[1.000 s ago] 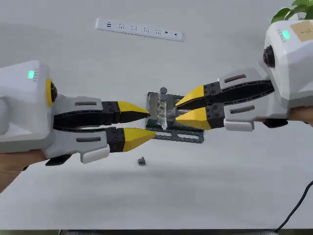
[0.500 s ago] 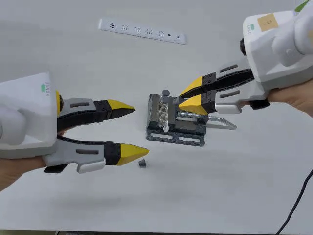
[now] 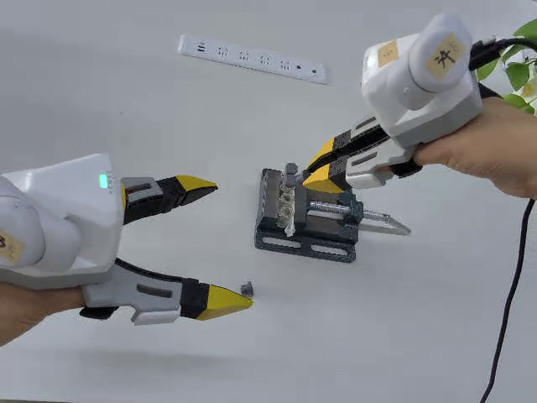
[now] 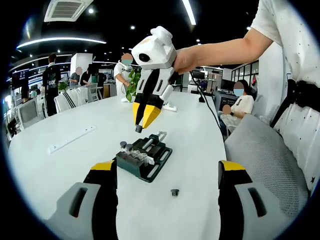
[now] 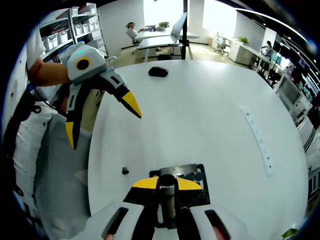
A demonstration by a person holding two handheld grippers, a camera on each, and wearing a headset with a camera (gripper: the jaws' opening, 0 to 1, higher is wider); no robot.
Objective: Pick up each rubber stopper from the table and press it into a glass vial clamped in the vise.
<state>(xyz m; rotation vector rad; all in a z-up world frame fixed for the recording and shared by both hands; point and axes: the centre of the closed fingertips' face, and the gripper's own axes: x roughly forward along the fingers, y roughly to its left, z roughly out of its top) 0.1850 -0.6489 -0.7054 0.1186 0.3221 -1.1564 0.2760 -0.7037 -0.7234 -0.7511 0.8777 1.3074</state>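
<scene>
Jaws of the left gripper point(image 3: 231, 243) gape wide with nothing between them. Its yellow tips are spread over bare tabletop at about 8 o'clock from the vise. Those of the right gripper point(image 3: 309, 174) are drawn almost together on a small dark held stopper point(image 5: 166, 182), pinched at the very tips. This gripper slants down from 2 o'clock, and its tips hang just over the 12 o'clock end of the vise.

Both work over a broad white table point(image 3: 126, 109). A white power strip point(image 3: 252, 59) lies on it at 11 o'clock from the vise, well apart from it. A black cable point(image 3: 508, 302) trails off towards 5 o'clock.

Near the middle of the table sits the dark vise point(image 3: 323, 228), with its screw and handle pointing to 3 o'clock. Clear glass vials point(image 3: 287, 206) stand upright in a short row clamped between its two blocks. The row runs from 12 to 6 o'clock.

On the vial at the 12 o'clock end sits a grey seated stopper point(image 3: 291, 169), just beside the right gripper's tips. A loose stopper point(image 3: 247, 289) lies on the table at 7 o'clock from the vise. It is right by the left gripper's nearer tip, though I cannot tell whether the two touch.
</scene>
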